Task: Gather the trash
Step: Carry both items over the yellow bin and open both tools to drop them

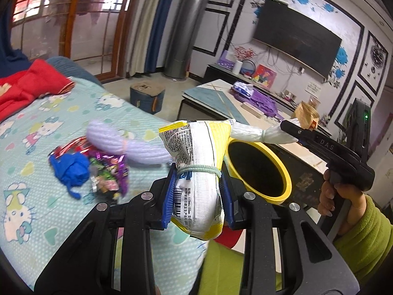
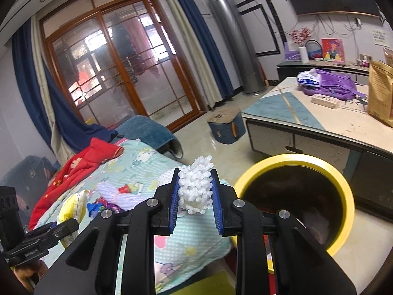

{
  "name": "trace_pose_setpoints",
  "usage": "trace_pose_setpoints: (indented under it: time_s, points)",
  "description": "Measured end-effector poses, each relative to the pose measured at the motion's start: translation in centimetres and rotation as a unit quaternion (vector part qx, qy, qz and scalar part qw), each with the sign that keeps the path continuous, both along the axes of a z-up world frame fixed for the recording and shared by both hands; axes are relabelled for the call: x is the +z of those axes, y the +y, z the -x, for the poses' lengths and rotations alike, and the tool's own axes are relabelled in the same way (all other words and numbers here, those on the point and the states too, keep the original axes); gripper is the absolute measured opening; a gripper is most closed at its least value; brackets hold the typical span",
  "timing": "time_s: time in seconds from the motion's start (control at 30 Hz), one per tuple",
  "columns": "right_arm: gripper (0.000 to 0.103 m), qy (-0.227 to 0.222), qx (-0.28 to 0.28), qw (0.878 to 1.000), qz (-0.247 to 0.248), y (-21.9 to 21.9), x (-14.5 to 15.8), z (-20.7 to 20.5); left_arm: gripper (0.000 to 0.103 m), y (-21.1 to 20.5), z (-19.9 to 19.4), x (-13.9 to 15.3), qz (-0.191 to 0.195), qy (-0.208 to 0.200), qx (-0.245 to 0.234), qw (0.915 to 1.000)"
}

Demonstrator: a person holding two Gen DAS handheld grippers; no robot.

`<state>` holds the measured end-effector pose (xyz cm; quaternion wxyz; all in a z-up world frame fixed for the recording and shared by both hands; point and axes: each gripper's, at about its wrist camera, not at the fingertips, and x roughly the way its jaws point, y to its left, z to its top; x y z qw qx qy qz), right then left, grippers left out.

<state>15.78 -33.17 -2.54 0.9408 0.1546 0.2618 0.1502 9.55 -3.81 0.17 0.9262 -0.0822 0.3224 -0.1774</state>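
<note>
My left gripper [image 1: 197,191] is shut on a white and yellow plastic packet [image 1: 199,162] tied with a rubber band, held above the bed's edge beside the yellow-rimmed bin [image 1: 260,169]. My right gripper [image 2: 195,194] is shut on a white foam net sleeve [image 2: 195,186], held left of the bin [image 2: 297,196]; in the left wrist view it [image 1: 289,127] holds the sleeve [image 1: 255,132] over the bin's far rim. On the bed lie a lavender foam sleeve [image 1: 115,142], a blue wad [image 1: 70,169] and shiny wrappers [image 1: 108,174].
The bed has a Hello Kitty sheet [image 1: 49,123] with red clothing [image 1: 27,86] at its far end. A low table [image 2: 319,120] behind the bin carries a purple bag [image 2: 331,86], a tissue pack and a brown paper bag [image 2: 380,91]. A stool [image 2: 226,127] stands on the floor.
</note>
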Motion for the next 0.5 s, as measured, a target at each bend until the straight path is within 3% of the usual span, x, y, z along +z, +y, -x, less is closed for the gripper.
trace_pose_setpoints:
  time_s: [0.5]
  points:
    - [0.023, 0.002, -0.088, 0.996, 0.001, -6.3, -1.4, 1.2, 0.025, -7.0, -1.6, -0.1, -0.03, -0.007, -0.077, 0.9966]
